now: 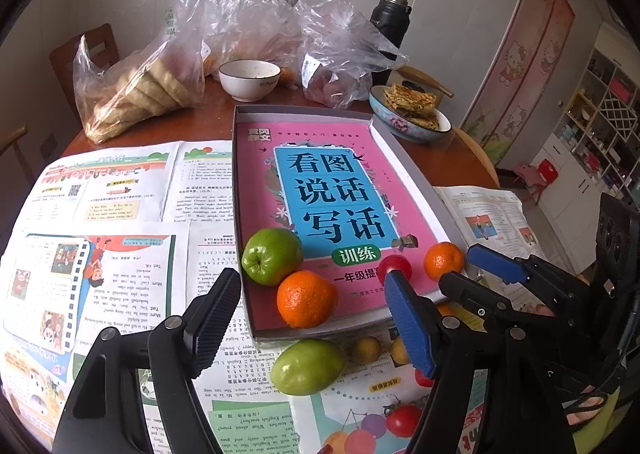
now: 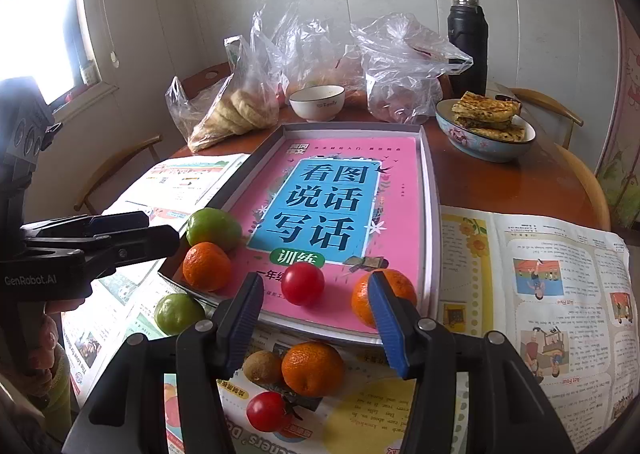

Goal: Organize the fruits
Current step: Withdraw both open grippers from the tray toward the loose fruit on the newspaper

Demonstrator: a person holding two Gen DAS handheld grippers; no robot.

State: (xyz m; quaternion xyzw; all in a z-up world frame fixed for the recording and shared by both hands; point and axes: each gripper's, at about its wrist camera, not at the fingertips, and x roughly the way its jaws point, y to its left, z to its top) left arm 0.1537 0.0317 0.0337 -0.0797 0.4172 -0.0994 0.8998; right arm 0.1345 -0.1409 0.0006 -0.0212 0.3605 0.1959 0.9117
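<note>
Now the left gripper (image 1: 308, 318) hangs over the near edge of the shallow box (image 1: 416, 170), and its jaws stand wide apart with nothing pressed between the pads. Through the gap one sees an orange (image 1: 306, 299) and a green apple (image 1: 272, 256), which lie in the near left corner of the box on the pink book (image 1: 332, 210); the fingers touch neither of them. A second green apple (image 1: 307, 366) lies on the printed sheets (image 1: 120, 254) just outside the box, below that gap.

The right gripper (image 2: 316, 318) is also parted, less wide, and it holds nothing. Between its fingers a red tomato (image 2: 302, 283) rests on the book, apart from both pads. Another orange (image 2: 383, 302) sits in the near right corner of the box, partly hidden behind the blue pad of the right-side finger (image 2: 386, 324); whether they touch, I cannot tell.

Outside the box, on the paper under this gripper, lie a third orange (image 2: 312, 368), a brown kiwi (image 2: 263, 366) touching it, and a second tomato (image 2: 267, 412).
</note>
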